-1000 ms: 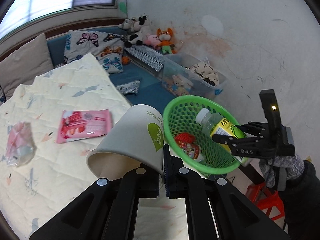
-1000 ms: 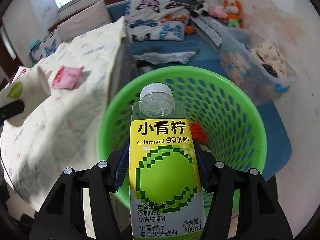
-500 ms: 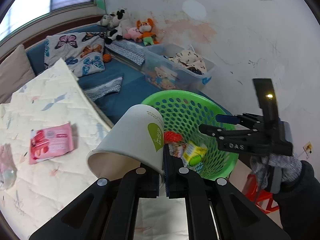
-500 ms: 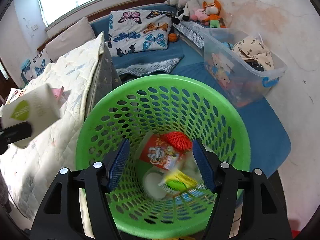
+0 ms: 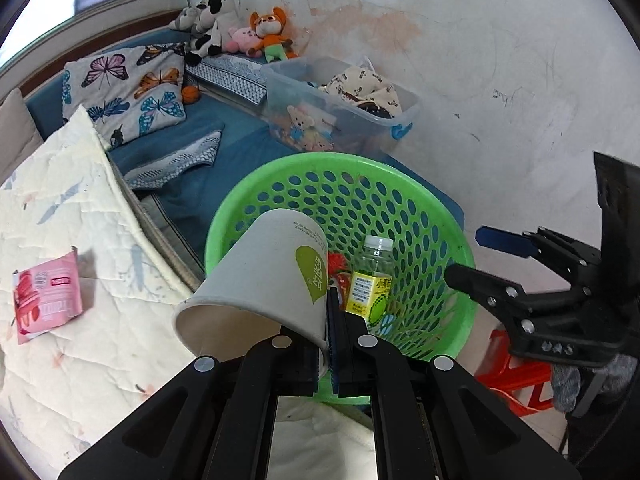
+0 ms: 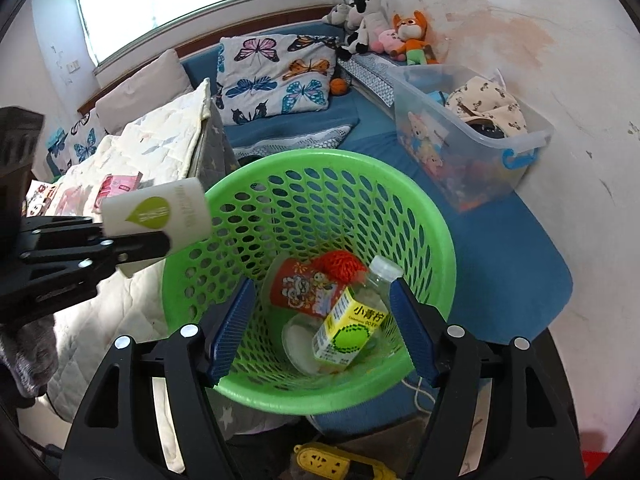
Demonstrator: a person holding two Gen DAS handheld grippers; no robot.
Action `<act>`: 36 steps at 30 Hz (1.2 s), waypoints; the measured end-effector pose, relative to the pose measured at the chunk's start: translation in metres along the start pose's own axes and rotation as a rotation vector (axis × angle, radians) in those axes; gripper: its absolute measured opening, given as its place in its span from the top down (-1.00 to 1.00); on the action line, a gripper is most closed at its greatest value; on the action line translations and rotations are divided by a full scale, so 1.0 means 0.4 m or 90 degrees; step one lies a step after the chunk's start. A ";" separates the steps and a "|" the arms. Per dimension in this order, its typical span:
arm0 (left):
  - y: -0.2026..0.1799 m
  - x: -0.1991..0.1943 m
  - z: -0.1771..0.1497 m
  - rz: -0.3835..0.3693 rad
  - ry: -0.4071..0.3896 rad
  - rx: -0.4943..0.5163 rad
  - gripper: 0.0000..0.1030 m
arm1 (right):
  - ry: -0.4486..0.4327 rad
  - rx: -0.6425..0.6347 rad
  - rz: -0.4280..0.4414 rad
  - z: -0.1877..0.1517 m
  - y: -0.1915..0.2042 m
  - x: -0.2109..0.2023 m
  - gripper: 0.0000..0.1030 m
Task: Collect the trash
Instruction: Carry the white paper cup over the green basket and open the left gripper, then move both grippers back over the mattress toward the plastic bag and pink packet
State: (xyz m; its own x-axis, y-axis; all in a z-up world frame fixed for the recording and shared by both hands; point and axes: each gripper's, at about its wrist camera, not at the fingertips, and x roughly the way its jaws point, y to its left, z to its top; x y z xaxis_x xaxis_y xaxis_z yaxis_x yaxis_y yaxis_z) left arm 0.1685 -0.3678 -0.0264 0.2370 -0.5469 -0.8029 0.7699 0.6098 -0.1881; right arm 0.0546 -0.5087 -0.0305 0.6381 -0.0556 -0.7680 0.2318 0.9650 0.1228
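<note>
you had the paper cup (image 5: 264,280) pinched by its rim wall in the left gripper (image 5: 329,344), jaws pressed tight on that thin edge, cup lying sideways with its mouth toward the quilt (image 5: 80,360). from the right wrist view the cup's base end just overlapped the rim of the green basket (image 6: 436,240), while most of the cup was outside it, over the bed side. the right gripper (image 6: 320,328) hung over the basket with its blue pads spreading apart and nothing between them; the juice bottle (image 6: 352,328) lay loose at the bottom beside a red snack cup (image 6: 304,288) and a red mesh ball (image 6: 340,264). so the step in hand, as i read it, was the cup drop. to do it well you wanted the whole cup carried inward until it sat over the basket's middle, not the rim, since a light cup let go at the edge could glance off and roll onto the floor. lowering it a touch before release would have helped too. the right gripper was just beside the basket on the far side, so clearing it away looked wise to avoid a knock. a pink wrapper (image 5: 46,300) was lying on the quilt, well apart from the basket, likely next.
</note>
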 end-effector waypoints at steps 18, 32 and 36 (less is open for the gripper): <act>-0.007 0.000 -0.026 -0.018 0.012 -0.004 0.33 | -0.004 0.014 0.019 -0.040 0.012 -0.031 -0.39; 0.099 -0.173 -0.098 0.051 -0.059 -0.033 -0.14 | -0.016 -0.034 0.061 -0.029 0.147 -0.045 -0.51; 0.133 -0.220 -0.123 0.083 -0.075 -0.039 -0.35 | -0.021 -0.052 0.078 -0.016 0.198 -0.043 -0.54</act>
State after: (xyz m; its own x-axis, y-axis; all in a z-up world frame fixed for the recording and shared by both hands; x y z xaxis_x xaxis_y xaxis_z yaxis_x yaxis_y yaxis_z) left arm 0.1593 -0.2592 0.0063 0.4024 -0.5225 -0.7517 0.6915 0.7116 -0.1245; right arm 0.0570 -0.4297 -0.0116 0.6821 0.0561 -0.7291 0.0919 0.9826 0.1617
